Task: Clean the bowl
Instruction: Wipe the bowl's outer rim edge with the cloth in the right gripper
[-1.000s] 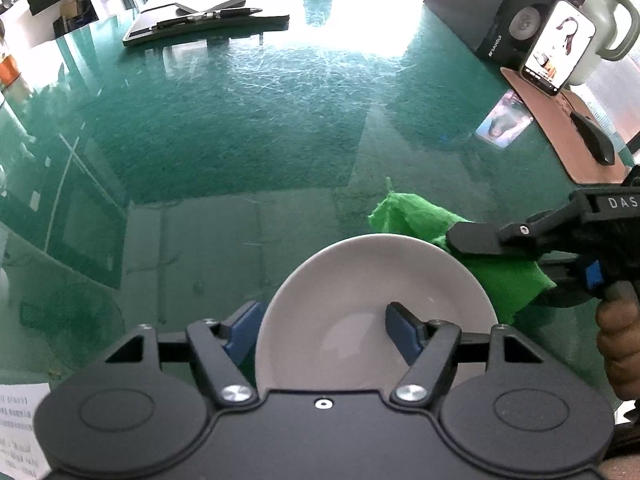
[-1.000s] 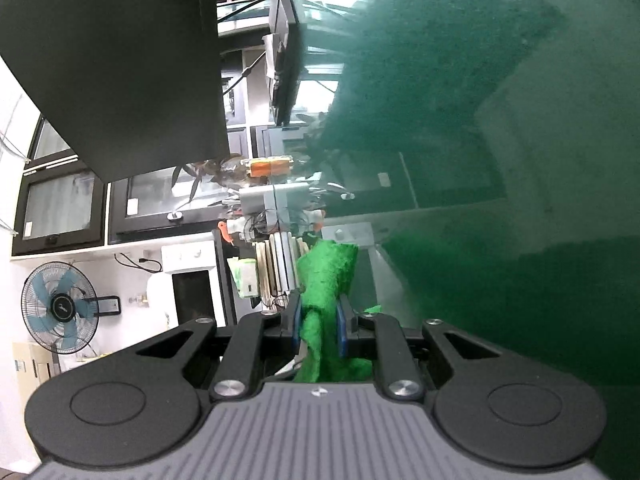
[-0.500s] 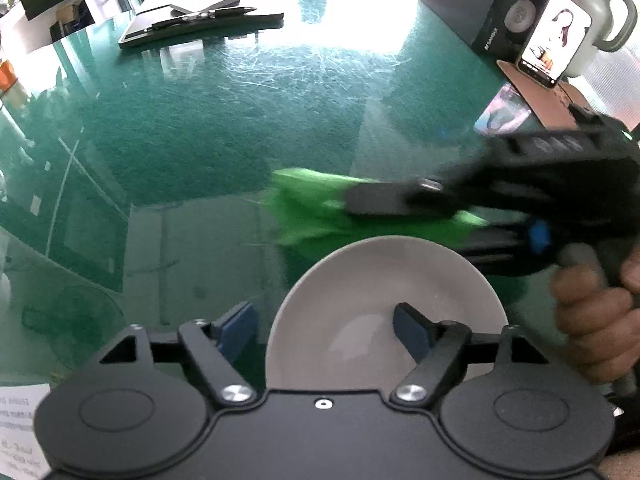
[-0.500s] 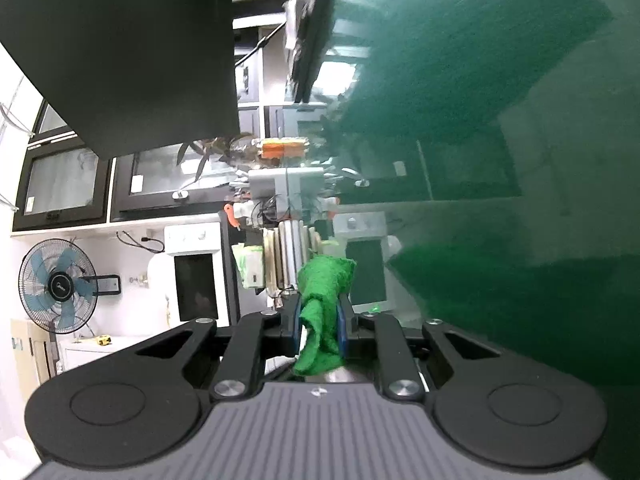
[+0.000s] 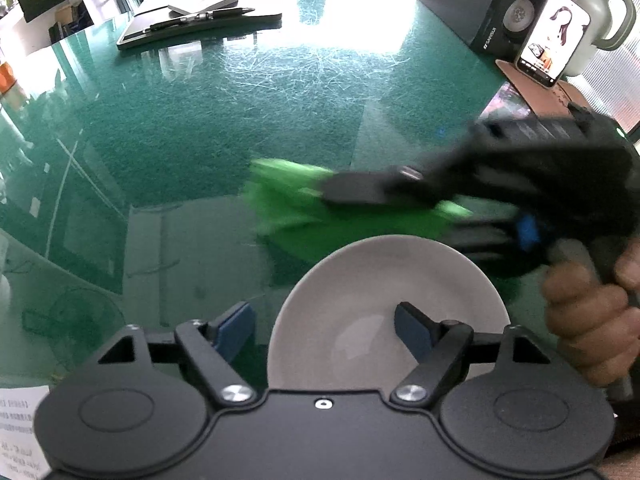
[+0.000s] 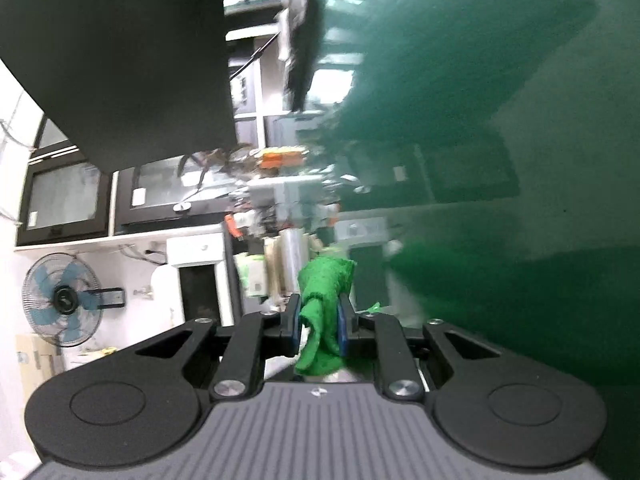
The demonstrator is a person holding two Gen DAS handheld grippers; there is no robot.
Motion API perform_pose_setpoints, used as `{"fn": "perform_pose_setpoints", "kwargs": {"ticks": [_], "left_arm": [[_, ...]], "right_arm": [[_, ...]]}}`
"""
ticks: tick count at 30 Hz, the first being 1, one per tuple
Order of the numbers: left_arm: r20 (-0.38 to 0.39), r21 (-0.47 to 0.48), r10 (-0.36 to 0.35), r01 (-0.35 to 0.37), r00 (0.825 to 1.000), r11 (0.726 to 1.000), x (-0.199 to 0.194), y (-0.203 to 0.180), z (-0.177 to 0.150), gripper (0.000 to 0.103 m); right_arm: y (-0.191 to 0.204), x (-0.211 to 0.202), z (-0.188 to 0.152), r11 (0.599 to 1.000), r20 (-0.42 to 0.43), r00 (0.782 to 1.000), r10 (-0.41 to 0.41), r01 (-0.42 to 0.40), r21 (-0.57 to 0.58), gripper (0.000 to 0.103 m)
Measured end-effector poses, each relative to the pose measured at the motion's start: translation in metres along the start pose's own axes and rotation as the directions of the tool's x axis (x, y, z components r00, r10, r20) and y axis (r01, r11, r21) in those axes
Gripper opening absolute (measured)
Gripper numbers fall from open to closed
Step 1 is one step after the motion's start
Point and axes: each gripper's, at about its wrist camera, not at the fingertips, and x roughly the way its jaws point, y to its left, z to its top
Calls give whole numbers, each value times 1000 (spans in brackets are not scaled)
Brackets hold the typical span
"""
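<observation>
A white bowl (image 5: 384, 280) sits on the green glass table (image 5: 200, 120), close under my left gripper (image 5: 324, 328). Its jaws are opening: the bowl's left rim lies between them, one finger inside the bowl and one outside, neither pad pressing. My right gripper (image 6: 318, 320) is shut on a green cloth (image 6: 326, 280). In the left wrist view that gripper (image 5: 360, 192) reaches in from the right, blurred, just beyond the bowl's far rim, and the cloth (image 5: 288, 208) hangs from it over the table. A hand (image 5: 588, 300) holds its handle.
At the back right stand a black speaker (image 5: 492, 8), a propped phone (image 5: 554, 40) on a brown mat (image 5: 532, 84), and a pale jug (image 5: 600, 4). A notebook with pens (image 5: 196, 20) lies at the back left. A printed paper (image 5: 16, 420) lies at the near left edge.
The right gripper has swept left with the green cloth, from beside the bowl's right rim to beyond its far rim. The left jaws have spread wider around the bowl's rim.
</observation>
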Motion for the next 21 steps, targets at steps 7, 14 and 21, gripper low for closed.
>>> {"fn": "perform_pose_setpoints", "kwargs": {"ticks": [7,14,21], "left_arm": [[1,23,-7,7,1000,1000,2,-4,-2,87],[17,-7,5,-5,1000,1000,0,-1,-3,84],[12,-118,54,-52,998,992,-16,8,-16,85]], "right_arm": [[-6,-38,-10,1000,32,999,-21,20,18,18],[-18,-93,-33,997,118,992,-50,44,58,18],[-26,-103,-44,995,197,980,26,-45,94,18]]}}
